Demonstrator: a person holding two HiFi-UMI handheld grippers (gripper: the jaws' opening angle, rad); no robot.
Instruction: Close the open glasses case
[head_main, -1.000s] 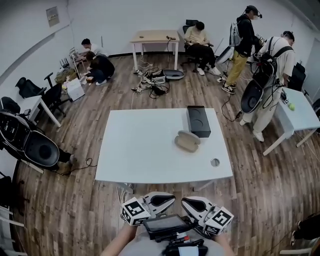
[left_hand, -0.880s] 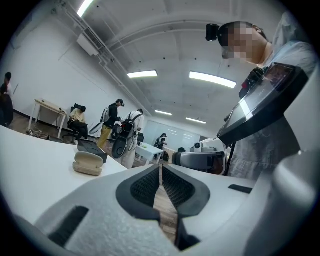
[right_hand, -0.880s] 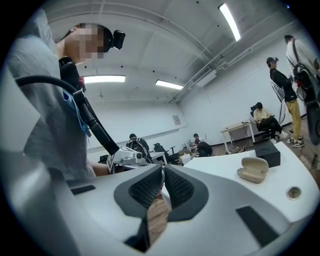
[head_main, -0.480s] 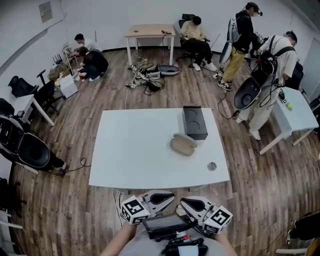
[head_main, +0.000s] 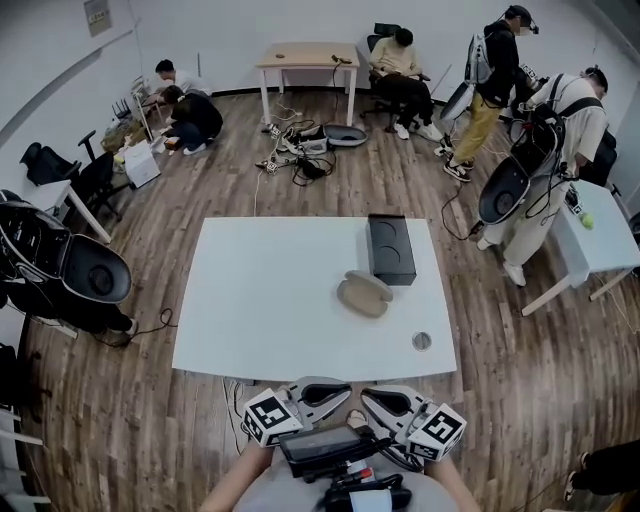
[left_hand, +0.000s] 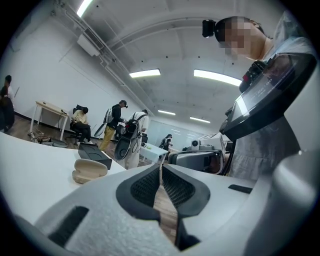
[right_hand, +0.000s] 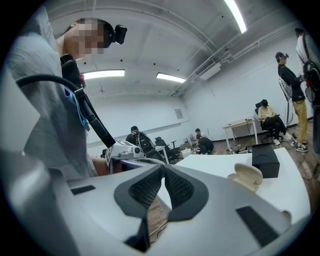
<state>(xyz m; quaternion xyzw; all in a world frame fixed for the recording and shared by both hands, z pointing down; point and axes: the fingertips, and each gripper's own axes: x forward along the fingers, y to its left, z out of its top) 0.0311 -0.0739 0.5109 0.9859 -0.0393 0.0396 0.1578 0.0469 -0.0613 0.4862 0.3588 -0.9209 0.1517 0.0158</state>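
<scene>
From the head view, a white table (head_main: 260, 300) is standing in the middle of a room with a dark wooden plank floor (head_main: 150, 430). The tan glasses case (head_main: 364, 293) is lying right of the tabletop's middle, nearer the right edge than the left. A black box (head_main: 391, 248) is sitting just beyond it, reaching toward the far edge. A small round disc (head_main: 422, 341) is resting by the near right corner. The left gripper (head_main: 335, 392) and right gripper (head_main: 378, 402) are hanging side by side below the near edge, well apart from the case. Cables (head_main: 300, 160) are trailing over the floor behind the table. A wooden desk (head_main: 305, 58) is standing at the far wall, and people are sitting and standing around the room's edges.

In the left gripper view, the left gripper (left_hand: 160, 167) is keeping its pads pressed together with nothing between them. The glasses case (left_hand: 89, 170) is showing to the left on the tabletop, the black box (left_hand: 95, 154) behind it (whether the lid is fully down is hard to tell from here). Ceiling lights (left_hand: 145, 73) are glowing overhead.

In the right gripper view, the right gripper (right_hand: 163, 170) is likewise closed and empty. The glasses case (right_hand: 246, 176) is lying to the right on the tabletop, just in front of the black box (right_hand: 265, 159).
</scene>
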